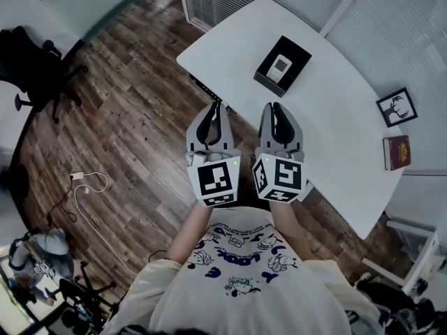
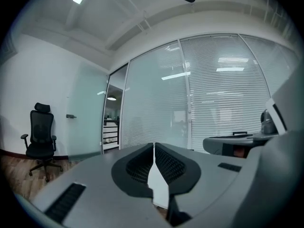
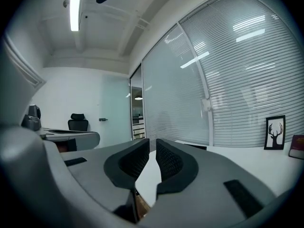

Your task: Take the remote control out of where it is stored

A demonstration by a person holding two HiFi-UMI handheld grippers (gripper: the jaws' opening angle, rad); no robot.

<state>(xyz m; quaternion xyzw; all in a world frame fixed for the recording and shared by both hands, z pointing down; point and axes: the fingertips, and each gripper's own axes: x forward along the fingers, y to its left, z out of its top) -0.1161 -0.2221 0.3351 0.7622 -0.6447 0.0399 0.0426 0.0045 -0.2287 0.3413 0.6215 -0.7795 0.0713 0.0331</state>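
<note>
The remote control (image 1: 280, 67) lies in a black box (image 1: 299, 53) on the white desk (image 1: 335, 117). The left hand-held gripper (image 1: 215, 106) and the right hand-held gripper (image 1: 274, 107) both have their jaws together and empty, apart from the box.

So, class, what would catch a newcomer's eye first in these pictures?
Probably the left tongs and right tongs, both shut, held side by side at the near edge of the white table. Beyond them on the table sits a black box with a white remote lying in it. A framed picture and a red book are at the table's right end.
</note>
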